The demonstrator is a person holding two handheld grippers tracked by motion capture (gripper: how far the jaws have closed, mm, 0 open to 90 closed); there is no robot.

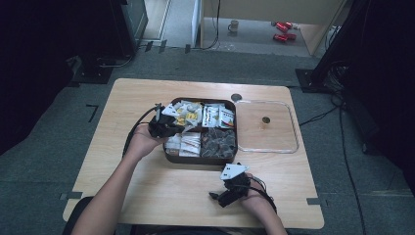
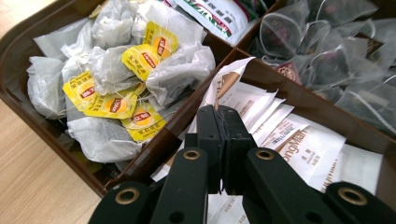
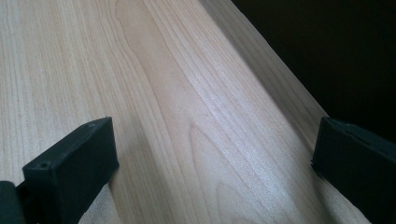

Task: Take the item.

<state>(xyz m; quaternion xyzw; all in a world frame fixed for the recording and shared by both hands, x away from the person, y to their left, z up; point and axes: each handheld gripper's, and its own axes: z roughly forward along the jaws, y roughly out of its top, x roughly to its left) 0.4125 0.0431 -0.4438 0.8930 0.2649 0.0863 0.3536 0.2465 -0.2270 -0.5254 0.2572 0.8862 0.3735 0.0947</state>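
Note:
A brown divided tray [image 1: 200,159] sits mid-table. In the left gripper view its compartments hold yellow-tagged tea bags [image 2: 116,93], white paper sachets [image 2: 299,144] and mesh pyramid bags [image 2: 327,46]. My left gripper [image 2: 219,116] is over the sachet compartment, its jaws pressed together on the edge of one white sachet [image 2: 229,79], whose corner stands up above the tips. From above, the left gripper [image 1: 182,130] reaches into the tray's left side. My right gripper [image 1: 214,197] rests low over bare wood near the front edge, and its jaws [image 3: 210,158] stand wide open with nothing between them.
A clear lid [image 1: 266,128] with a small knob lies to the right of the tray. Printed packets [image 1: 218,116] fill the tray's back right compartment. The wooden table [image 1: 137,98] has bare room left of the tray and along the front. Dark floor surrounds it.

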